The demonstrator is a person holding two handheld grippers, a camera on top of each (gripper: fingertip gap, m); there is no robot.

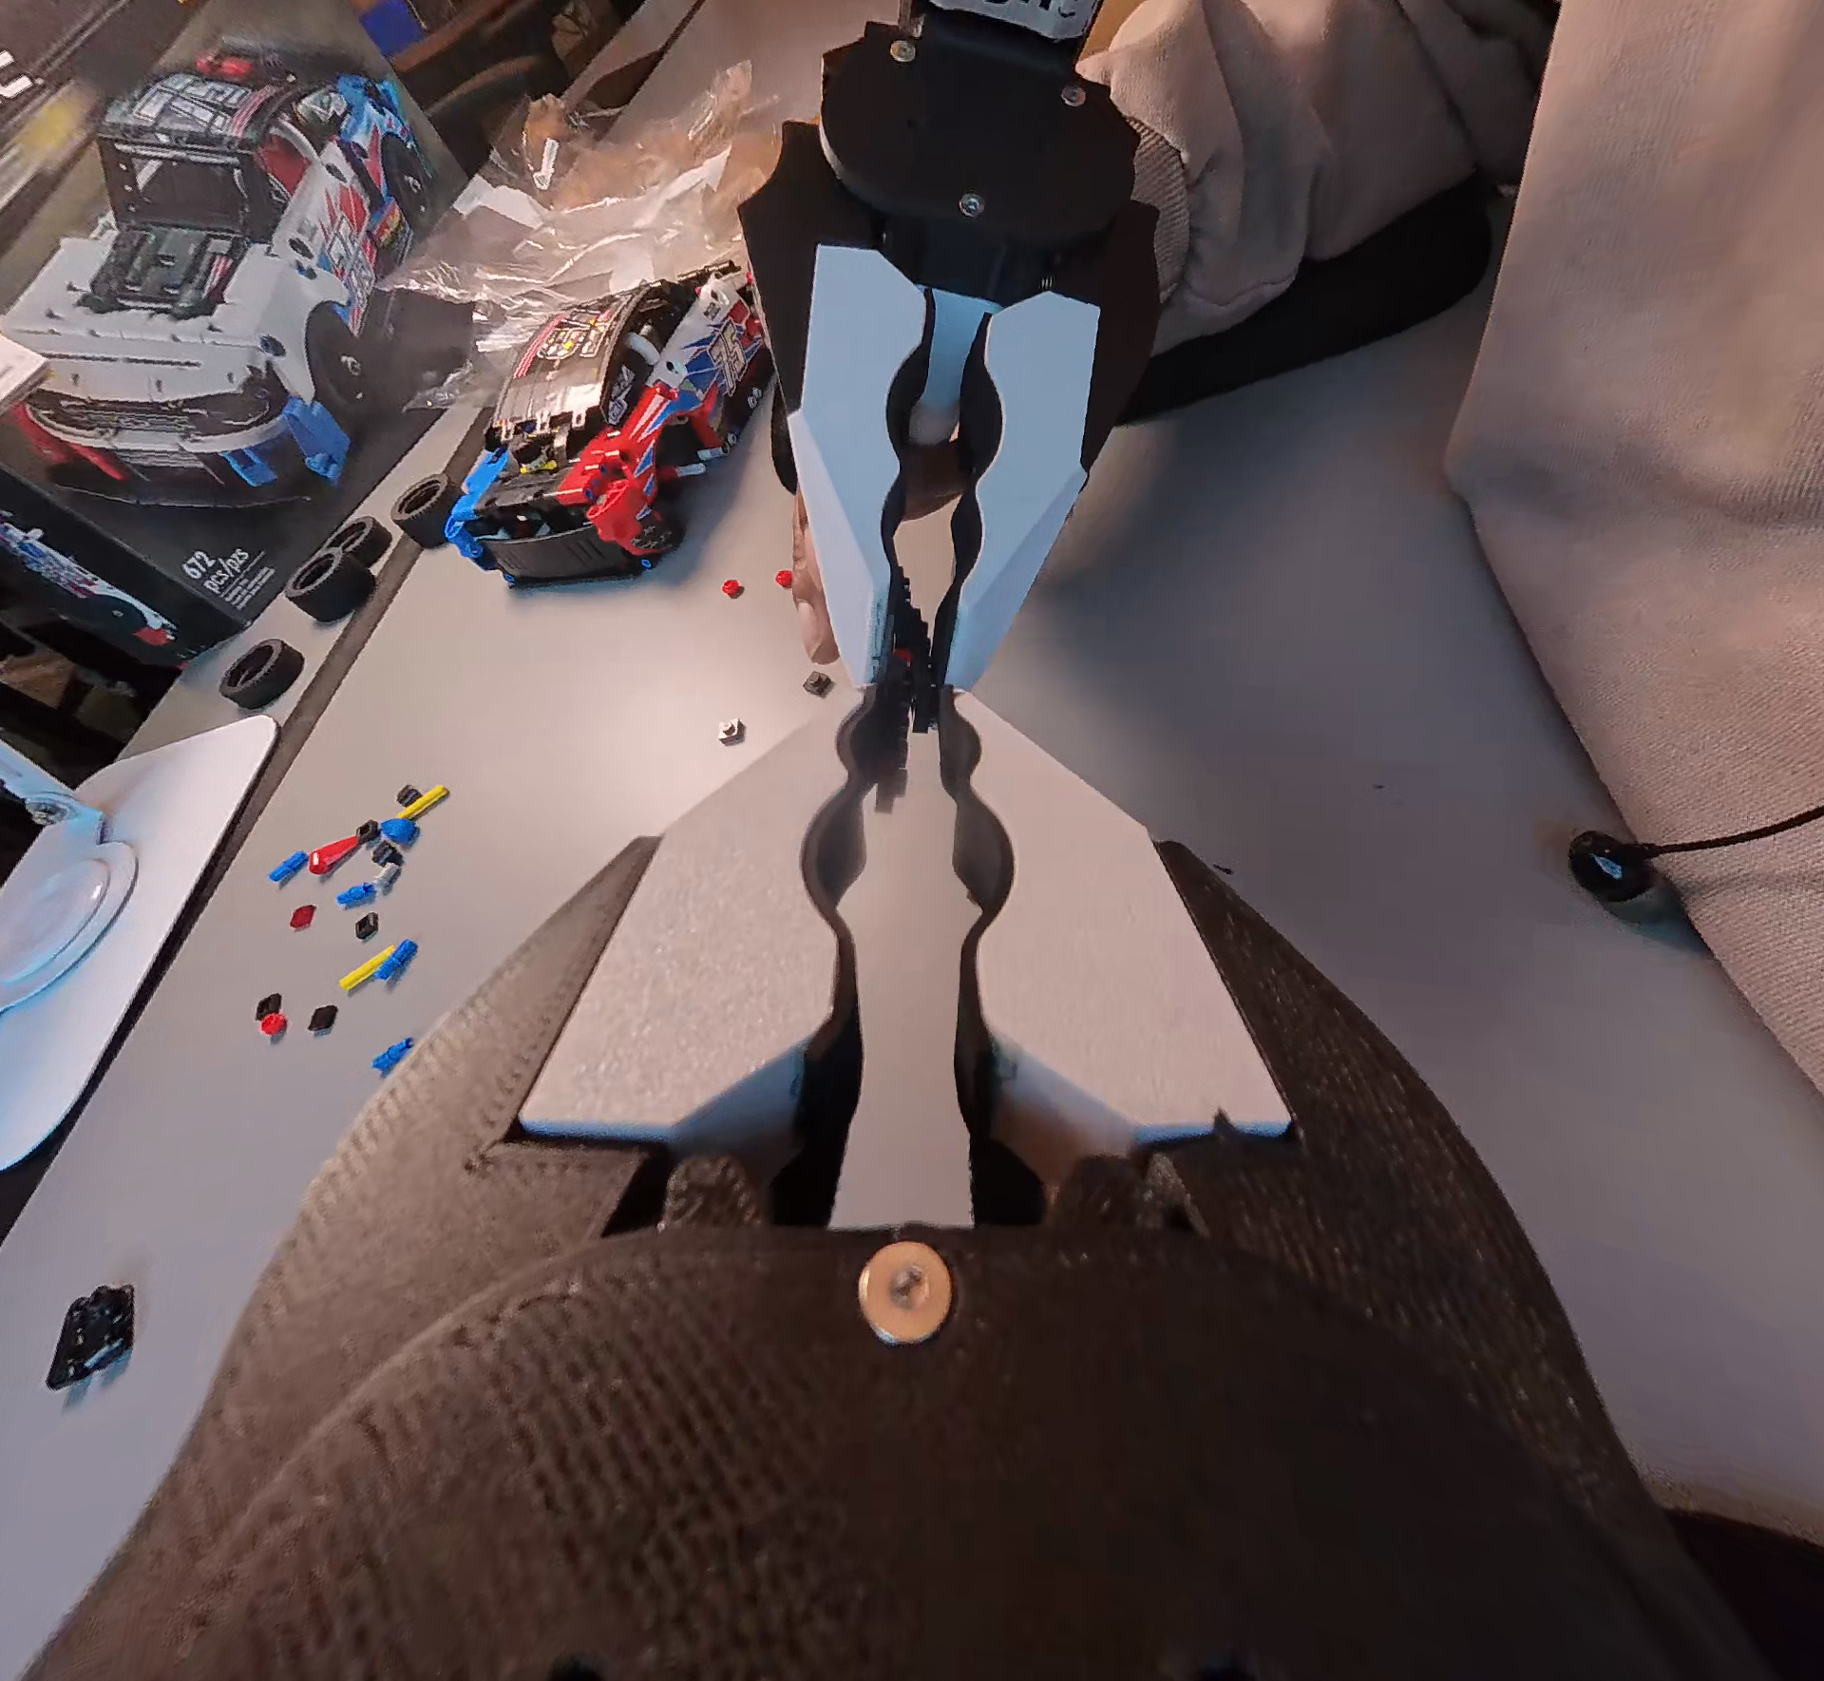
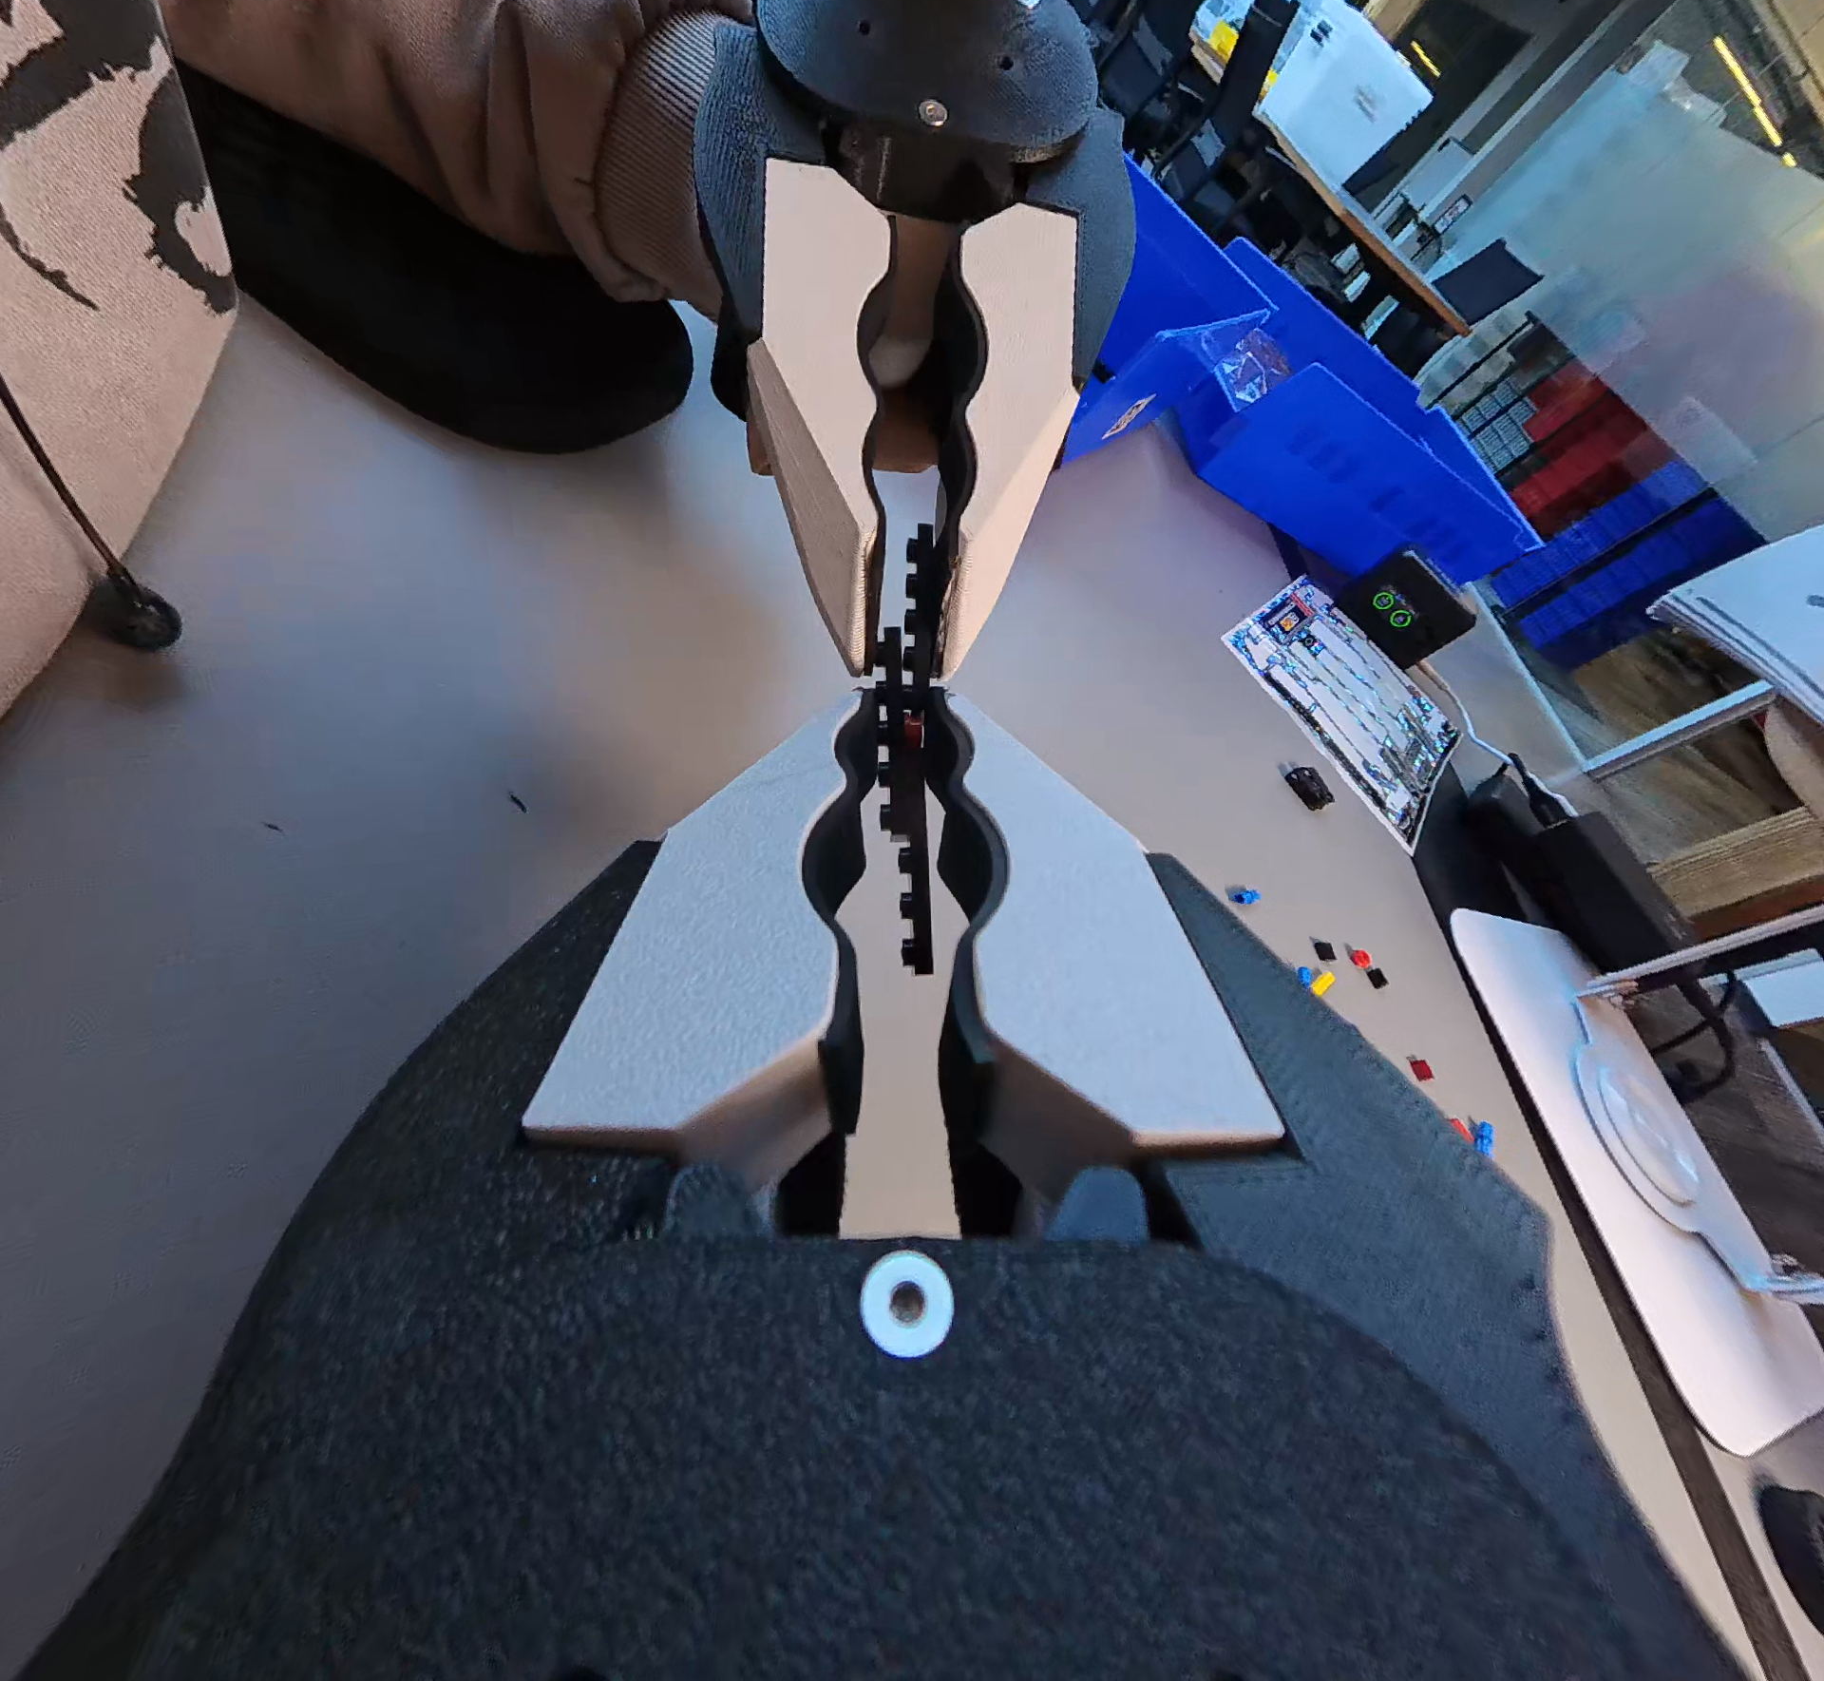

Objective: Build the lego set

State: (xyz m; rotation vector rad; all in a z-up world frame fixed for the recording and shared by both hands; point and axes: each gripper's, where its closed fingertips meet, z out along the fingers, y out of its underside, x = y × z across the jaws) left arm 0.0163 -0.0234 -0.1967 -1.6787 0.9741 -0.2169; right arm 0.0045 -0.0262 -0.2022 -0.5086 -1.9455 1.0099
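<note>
Tongs meet tip to tip over a pale grey table (image 1: 513,745), one pair in each of my hands. My left gripper (image 1: 903,715) and my right gripper (image 2: 906,706) point straight at each other, their white fingers nearly touching at the ends.

Between them sit thin black studded Lego plates (image 2: 913,804), held on edge above the table. In the right wrist view, one plate runs back between my right fingers and another reaches into the left tongs, the two overlapping where the tips meet, with a small red piece (image 2: 914,729) at the joint. Both pairs are closed down narrowly on these plates; each grips its own end.

To my left on the table stands a part-built Lego car (image 1: 622,439) in red, blue, white and black, well apart from the tongs. Beside it lie several loose black tyres (image 1: 331,582), and behind them the set's box (image 1: 197,251) with crumpled clear bags (image 1: 612,182). Small loose pieces (image 1: 355,903) in blue, red, yellow and black are scattered nearer me. In the right wrist view an instruction booklet (image 2: 1352,696) lies open farther off, with blue bins (image 2: 1332,429) behind it.

Beige sleeves (image 1: 1313,103) cover my arms.
</note>
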